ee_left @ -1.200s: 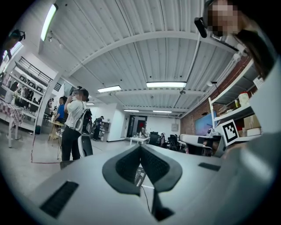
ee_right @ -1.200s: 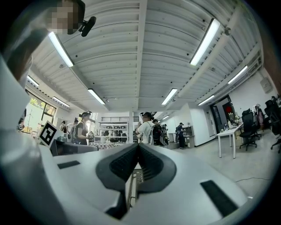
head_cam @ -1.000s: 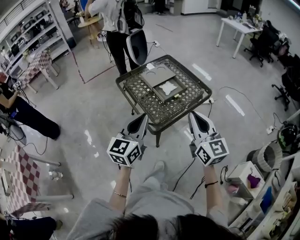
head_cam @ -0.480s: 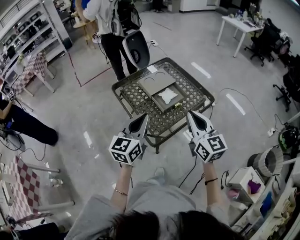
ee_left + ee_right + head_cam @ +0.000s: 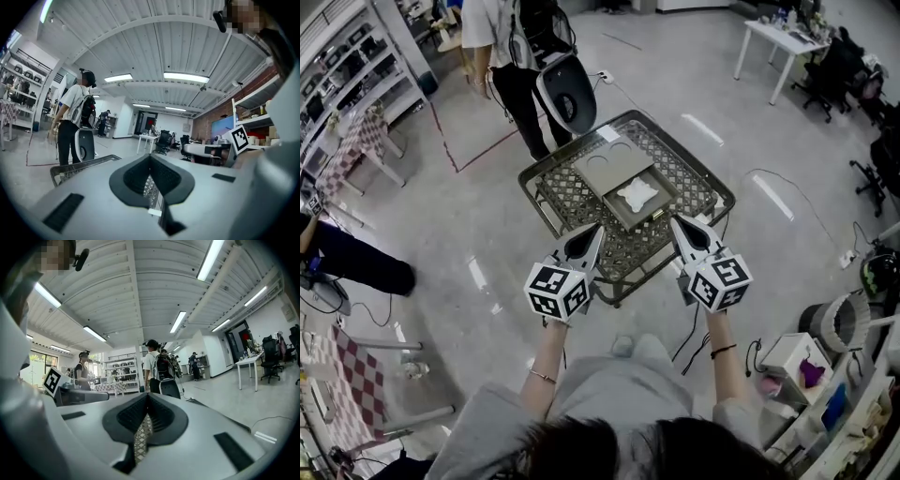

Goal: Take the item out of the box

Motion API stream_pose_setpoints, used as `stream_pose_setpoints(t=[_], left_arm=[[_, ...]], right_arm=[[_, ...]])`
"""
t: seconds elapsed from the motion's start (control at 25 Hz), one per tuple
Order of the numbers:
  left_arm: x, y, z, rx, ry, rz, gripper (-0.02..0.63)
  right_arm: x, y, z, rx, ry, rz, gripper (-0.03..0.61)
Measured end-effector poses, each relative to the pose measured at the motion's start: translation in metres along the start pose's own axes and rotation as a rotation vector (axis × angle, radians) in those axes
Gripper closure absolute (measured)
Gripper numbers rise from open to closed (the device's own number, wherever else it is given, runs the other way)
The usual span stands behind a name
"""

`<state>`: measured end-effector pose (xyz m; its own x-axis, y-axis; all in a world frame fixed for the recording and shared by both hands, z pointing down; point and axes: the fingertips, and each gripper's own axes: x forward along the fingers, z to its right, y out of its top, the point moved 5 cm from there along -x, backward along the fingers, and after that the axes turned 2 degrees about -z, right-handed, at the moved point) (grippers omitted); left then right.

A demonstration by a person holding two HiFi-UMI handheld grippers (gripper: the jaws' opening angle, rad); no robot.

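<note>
An open cardboard box stands on a metal lattice table, its lid folded back to the far left. A crumpled white item lies inside the box. My left gripper is shut and empty, its tip over the table's near edge, just left of the box. My right gripper is also shut and empty, close to the box's near right corner. The left gripper view shows the left gripper pointing roughly level across the room, and the right gripper does the same in its own view.
A person with a backpack stands beyond the table beside a white oval device. Shelving lines the far left. A white desk and office chairs are at the far right. Cables run over the floor near the table's legs.
Both grippers have moved forward and a little down towards the table. Their tips now reach over its near edge, on either side of the box.
</note>
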<state>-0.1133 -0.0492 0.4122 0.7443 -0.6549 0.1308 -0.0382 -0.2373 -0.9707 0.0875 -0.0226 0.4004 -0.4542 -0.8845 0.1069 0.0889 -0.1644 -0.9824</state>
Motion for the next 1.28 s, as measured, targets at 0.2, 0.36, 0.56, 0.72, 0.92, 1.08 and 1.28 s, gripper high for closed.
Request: stream_pose_setpoints(t=[0.2, 0.36, 0.56, 0.72, 0.92, 1.08, 1.28], left_arm=[[0.022, -0.009, -0.007, -0.024, -0.003, -0.037, 0.595], [0.042, -0.013, -0.015, -0.047, 0.005, -0.059, 0.595], [0.069, -0.021, -0.029, -0.077, 0.041, -0.089, 0.597], [0.091, -0.027, -0.038, -0.106, 0.074, -0.113, 0.597], [0.111, -0.039, -0.050, -0.151, 0.134, -0.135, 0.595], [0.128, -0.046, -0.054, -0.162, 0.169, -0.151, 0.595], [0.144, -0.055, -0.065, -0.182, 0.199, -0.165, 0.597]], right_arm=[[0.019, -0.010, 0.017, 0.011, 0.017, -0.059, 0.558], [0.040, -0.016, 0.035, 0.022, 0.043, -0.104, 0.558], [0.068, -0.028, 0.061, 0.057, 0.101, -0.179, 0.558], [0.089, -0.037, 0.085, 0.073, 0.145, -0.238, 0.558], [0.115, -0.049, 0.110, 0.089, 0.200, -0.298, 0.558], [0.134, -0.061, 0.129, 0.125, 0.243, -0.355, 0.558], [0.156, -0.076, 0.144, 0.158, 0.266, -0.404, 0.558]])
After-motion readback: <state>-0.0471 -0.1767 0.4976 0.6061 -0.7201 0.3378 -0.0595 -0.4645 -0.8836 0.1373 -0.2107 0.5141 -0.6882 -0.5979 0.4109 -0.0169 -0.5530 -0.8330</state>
